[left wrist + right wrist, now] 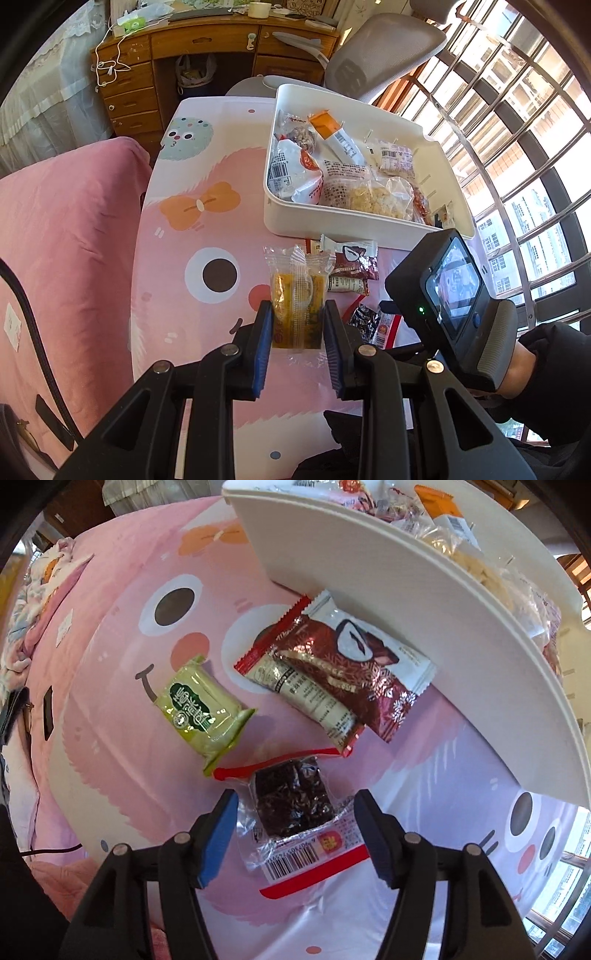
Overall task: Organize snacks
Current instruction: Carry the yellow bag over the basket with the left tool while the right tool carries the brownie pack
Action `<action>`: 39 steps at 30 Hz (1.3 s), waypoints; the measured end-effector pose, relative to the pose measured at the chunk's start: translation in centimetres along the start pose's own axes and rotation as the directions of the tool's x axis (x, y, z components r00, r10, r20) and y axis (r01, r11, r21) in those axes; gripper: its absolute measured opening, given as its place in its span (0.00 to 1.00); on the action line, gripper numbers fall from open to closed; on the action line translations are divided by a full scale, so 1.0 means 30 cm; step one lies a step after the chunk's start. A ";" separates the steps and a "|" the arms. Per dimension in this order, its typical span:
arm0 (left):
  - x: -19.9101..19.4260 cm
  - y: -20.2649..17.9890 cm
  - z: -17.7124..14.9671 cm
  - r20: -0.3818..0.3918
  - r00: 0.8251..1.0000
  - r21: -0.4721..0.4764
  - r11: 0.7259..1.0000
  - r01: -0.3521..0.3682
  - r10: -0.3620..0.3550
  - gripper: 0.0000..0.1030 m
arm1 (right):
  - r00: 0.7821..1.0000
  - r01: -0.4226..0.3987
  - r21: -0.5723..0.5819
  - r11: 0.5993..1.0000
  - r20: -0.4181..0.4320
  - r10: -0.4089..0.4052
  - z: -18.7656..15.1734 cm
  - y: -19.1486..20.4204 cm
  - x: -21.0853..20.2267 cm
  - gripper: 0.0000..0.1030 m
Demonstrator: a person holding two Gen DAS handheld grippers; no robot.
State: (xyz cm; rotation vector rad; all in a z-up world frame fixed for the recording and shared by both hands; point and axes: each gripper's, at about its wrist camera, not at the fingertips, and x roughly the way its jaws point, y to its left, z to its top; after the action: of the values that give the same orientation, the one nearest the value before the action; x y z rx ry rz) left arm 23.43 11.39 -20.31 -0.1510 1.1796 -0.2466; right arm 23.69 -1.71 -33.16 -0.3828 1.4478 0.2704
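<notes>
My left gripper (298, 308) is shut on a clear packet with a yellow-orange snack (297, 295), held above the pink cartoon tablecloth (192, 236). My right gripper (295, 797) points down at the table and stands open, astride a clear red-trimmed packet with a dark snack (291, 801); its pads do not touch the packet. A green packet (199, 705) and a dark red and white packet (343, 664) lie just beyond. The white bin (354, 221) holds several snack bags.
The bin's near wall (406, 609) stands close behind the loose packets. The right tool's body with its screen (450, 291), held by a hand in a dark sleeve (535, 369), is beside my left gripper. There is a pink bed (66, 240) at left, with a grey chair (376, 59) and a wooden desk (184, 48) beyond.
</notes>
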 end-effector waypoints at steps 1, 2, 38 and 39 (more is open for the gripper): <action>-0.001 0.001 0.006 0.002 1.000 0.001 1.000 0.001 -0.001 0.24 | 1.000 0.000 0.009 1.000 0.000 0.000 0.000 0.000 -0.001 0.62; -0.002 0.001 0.014 0.003 1.000 0.003 1.000 0.004 -0.004 0.24 | 1.000 -0.004 0.019 1.000 -0.003 0.004 -0.001 -0.002 -0.002 0.59; 0.078 -0.395 0.497 0.099 0.992 0.221 0.974 0.054 -0.077 0.24 | 0.943 -0.332 0.105 0.937 0.070 0.326 -0.116 -0.349 -0.340 0.01; 0.084 -0.406 0.510 0.101 0.992 0.223 0.973 0.053 -0.077 0.24 | 0.938 -0.343 0.100 0.934 0.081 0.336 -0.114 -0.358 -0.361 0.01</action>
State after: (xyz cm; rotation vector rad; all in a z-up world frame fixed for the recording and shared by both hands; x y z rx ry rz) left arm 37.16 -1.22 -13.83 -0.0088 1.0325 -0.4199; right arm 23.75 -12.35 -21.72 -0.0280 1.4562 0.4728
